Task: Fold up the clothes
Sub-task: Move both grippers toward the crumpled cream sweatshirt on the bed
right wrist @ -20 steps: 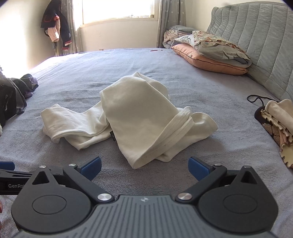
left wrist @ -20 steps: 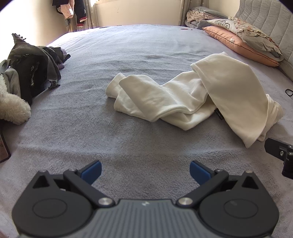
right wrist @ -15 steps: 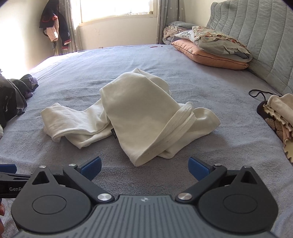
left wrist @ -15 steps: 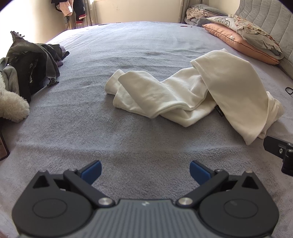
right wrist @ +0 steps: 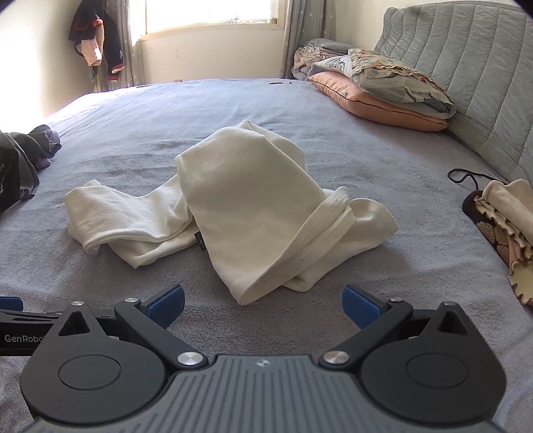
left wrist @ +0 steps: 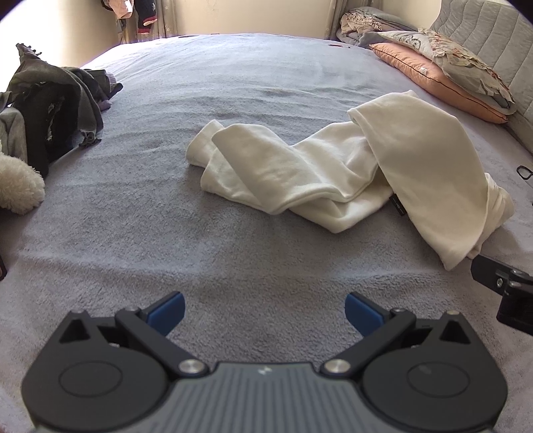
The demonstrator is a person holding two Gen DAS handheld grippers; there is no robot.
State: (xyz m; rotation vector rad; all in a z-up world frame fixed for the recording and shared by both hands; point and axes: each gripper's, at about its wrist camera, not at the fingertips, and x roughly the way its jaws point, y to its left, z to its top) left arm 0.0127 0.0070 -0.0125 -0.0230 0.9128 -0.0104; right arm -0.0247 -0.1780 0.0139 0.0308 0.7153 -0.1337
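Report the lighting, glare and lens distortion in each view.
Left wrist view: strong fisheye bend in the grey fleece bedspread, dark vignette corners, wall at top left washed out by sun, crumpled cream garment sharp. Right wrist view: bright window blown out, glare on the left wall, padded grey headboard curved.

Cream garment (right wrist: 233,200), crumpled and unfolded on the grey bedspread (right wrist: 383,160).

The garment (left wrist: 349,173) is plain off-white knit, lying in a loose heap ahead of both tongs and touching neither. Seen from the right tongs (right wrist: 263,304), its nearest folded corner sits just beyond the gap between the blue fingertips, with a ribbed band curling across the right side. A broad smooth panel humps up in the middle, and a flatter, wrinkled length trails away to the left. From the left tongs (left wrist: 263,314) the heap lies further off, ahead and to the right. A small dark label shows under the raised panel's edge.
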